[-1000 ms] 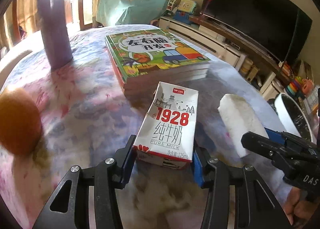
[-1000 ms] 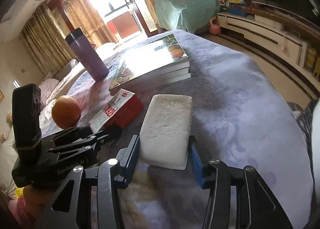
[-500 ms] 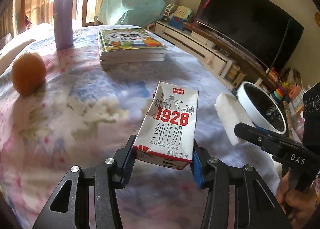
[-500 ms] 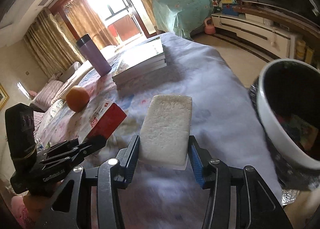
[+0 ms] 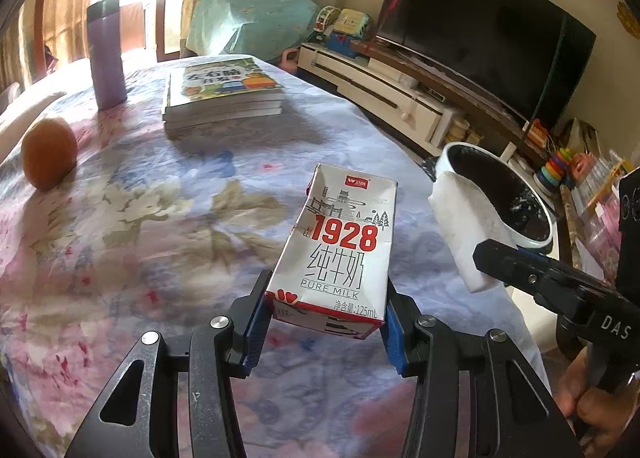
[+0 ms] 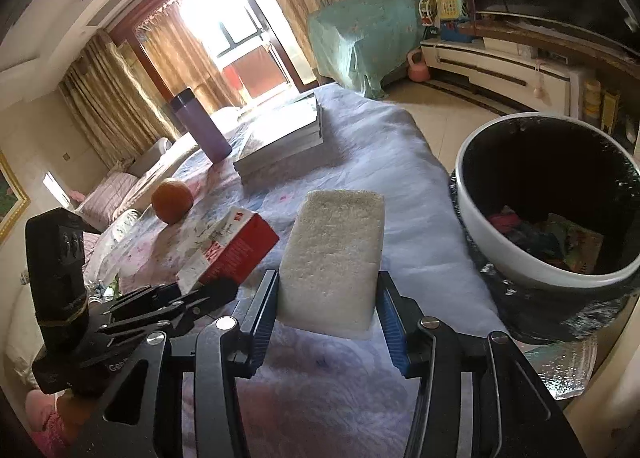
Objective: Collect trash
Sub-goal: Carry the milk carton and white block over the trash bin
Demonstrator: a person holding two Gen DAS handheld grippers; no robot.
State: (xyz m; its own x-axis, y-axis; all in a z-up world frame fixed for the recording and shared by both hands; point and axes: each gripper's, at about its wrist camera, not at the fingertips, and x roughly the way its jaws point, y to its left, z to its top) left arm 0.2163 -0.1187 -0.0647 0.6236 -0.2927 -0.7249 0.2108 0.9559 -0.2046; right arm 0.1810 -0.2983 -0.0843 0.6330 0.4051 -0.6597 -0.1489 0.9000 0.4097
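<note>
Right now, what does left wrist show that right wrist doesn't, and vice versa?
Only left wrist: the milk carton's printed front, clamped in the left hand-held gripper, and the TV screen face-on.

Only right wrist: the inside of the trash bin, which already holds scraps, and the white foam block's broad face, clamped in the right hand-held gripper.

Both: the orange, the purple bottle, the book stack, the floral tablecloth.

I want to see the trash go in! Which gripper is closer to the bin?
Right. The right gripper, holding the white foam block, is right beside the bin. The left gripper, holding the milk carton, is on the right gripper's far side.
</note>
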